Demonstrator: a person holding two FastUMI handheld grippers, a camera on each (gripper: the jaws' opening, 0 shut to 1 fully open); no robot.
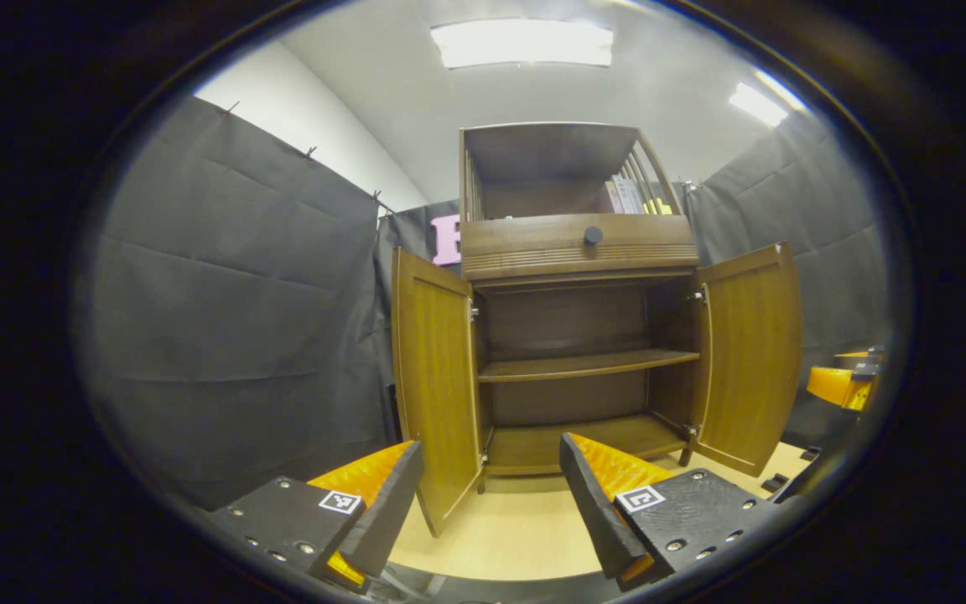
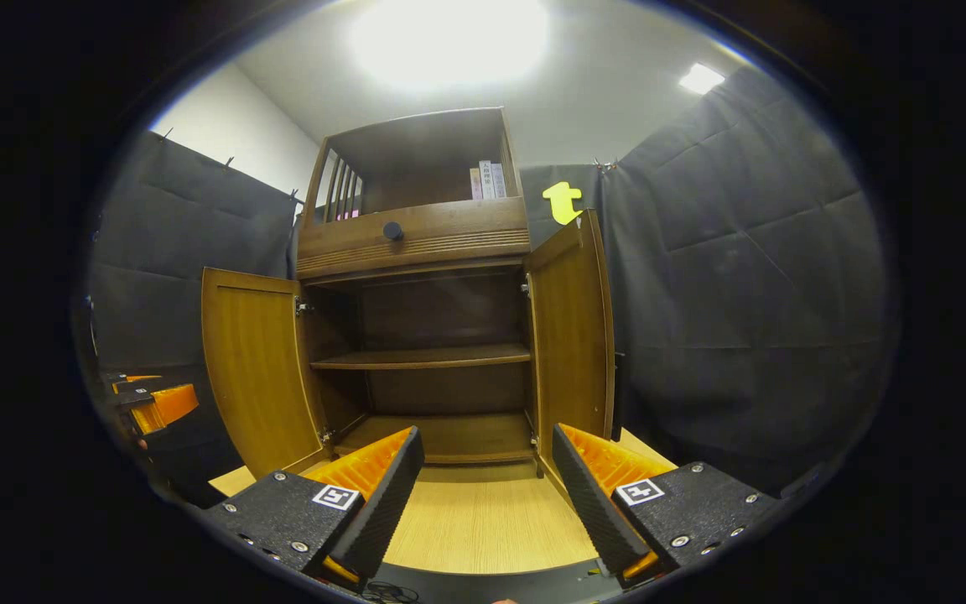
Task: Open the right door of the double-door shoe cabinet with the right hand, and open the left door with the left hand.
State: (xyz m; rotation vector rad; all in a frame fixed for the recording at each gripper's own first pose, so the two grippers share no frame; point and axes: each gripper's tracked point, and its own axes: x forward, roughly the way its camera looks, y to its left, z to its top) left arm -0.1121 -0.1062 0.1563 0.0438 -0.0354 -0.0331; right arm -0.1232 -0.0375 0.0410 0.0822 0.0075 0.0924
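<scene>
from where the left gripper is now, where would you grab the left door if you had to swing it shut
Take the left door by its free vertical edge, the near edge that points out toward the left gripper, away from the hinges at the cabinet. The panel stands wide open and thin, so the open fingers could probably straddle that edge, coming straight from the front. No handle shows on this inner face.

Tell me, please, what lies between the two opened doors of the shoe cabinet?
Between the left door and right door lies the cabinet's open interior: a bare middle shelf above a bare bottom board. Both gripper views show it.
</scene>
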